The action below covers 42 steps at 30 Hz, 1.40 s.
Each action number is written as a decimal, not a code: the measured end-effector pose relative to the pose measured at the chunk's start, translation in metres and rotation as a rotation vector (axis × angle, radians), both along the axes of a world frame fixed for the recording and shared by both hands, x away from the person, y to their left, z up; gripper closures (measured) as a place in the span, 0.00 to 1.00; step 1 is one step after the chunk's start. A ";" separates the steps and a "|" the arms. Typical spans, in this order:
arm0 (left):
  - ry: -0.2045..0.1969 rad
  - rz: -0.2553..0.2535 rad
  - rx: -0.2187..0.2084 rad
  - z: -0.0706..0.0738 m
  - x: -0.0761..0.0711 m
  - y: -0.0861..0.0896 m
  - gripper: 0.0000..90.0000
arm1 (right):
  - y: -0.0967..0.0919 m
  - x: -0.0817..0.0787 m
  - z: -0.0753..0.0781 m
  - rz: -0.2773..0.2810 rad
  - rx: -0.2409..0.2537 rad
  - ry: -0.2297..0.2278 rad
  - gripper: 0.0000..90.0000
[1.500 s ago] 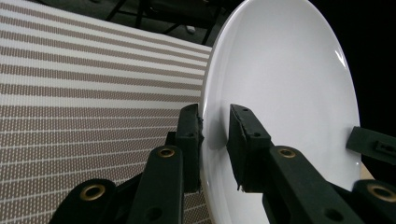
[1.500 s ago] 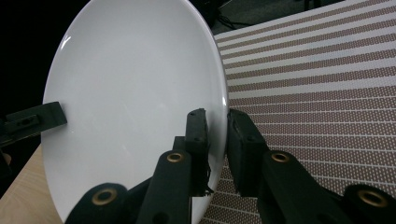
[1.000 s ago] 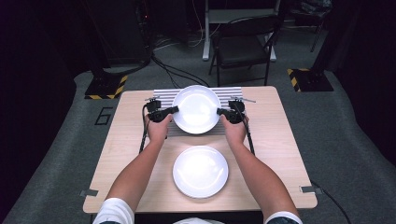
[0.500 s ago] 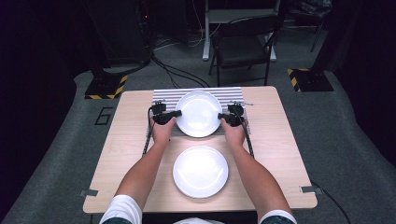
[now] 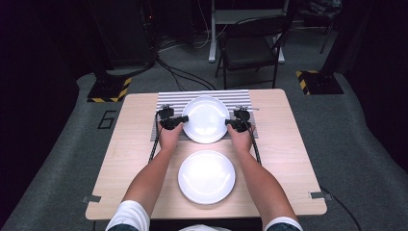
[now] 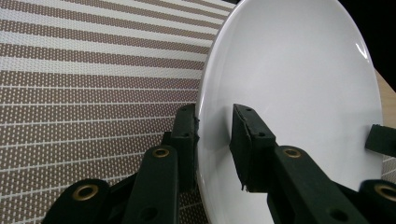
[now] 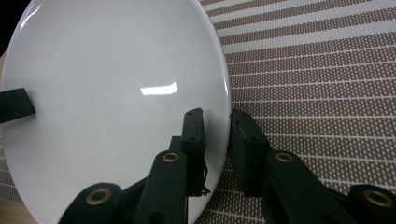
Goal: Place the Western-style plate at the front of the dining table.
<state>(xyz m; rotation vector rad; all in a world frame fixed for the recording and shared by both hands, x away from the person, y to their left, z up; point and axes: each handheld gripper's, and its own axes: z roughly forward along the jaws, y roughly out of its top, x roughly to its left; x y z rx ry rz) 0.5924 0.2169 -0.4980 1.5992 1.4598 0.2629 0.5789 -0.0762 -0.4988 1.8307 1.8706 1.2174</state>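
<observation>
High view: both grippers (left (image 5: 179, 120), right (image 5: 231, 124)) pinch the far plate (image 5: 206, 118); near plate (image 5: 207, 176) just beside.

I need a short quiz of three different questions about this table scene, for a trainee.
1. True or false: both tongs straddle the rim of the far plate.
2. How many plates are on the table?
3. The far plate is above: A) bare wood B) a striped mat C) a cloth.

Key: 1 true, left tongs, right tongs; 2 two, counting the near plate; 3 B.
</observation>
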 end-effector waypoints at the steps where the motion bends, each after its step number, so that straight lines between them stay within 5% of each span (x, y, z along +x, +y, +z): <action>1: 0.002 -0.004 0.004 0.000 0.000 0.000 0.79 | 0.000 0.000 -0.001 -0.001 0.002 0.002 0.85; 14: 0.024 0.014 0.033 -0.006 0.003 -0.005 0.78 | 0.003 0.002 -0.007 0.006 -0.048 0.024 0.81; 18: 0.017 0.016 0.085 -0.003 0.003 -0.009 0.76 | 0.004 0.003 -0.007 0.009 -0.074 0.021 0.80; 21: 0.014 0.020 0.101 -0.001 0.003 -0.013 0.75 | 0.010 0.001 -0.004 0.034 -0.160 -0.014 0.86; 24: 0.034 0.015 0.192 -0.003 0.004 -0.017 0.76 | 0.021 -0.001 -0.001 0.074 -0.199 -0.017 0.83; 30: 0.033 0.032 0.191 -0.005 0.003 -0.012 0.79 | 0.029 -0.002 -0.003 0.082 -0.250 -0.027 0.82; 42: 0.037 0.015 0.177 -0.006 0.003 -0.010 0.77 | 0.026 -0.002 -0.005 0.094 -0.235 -0.021 0.80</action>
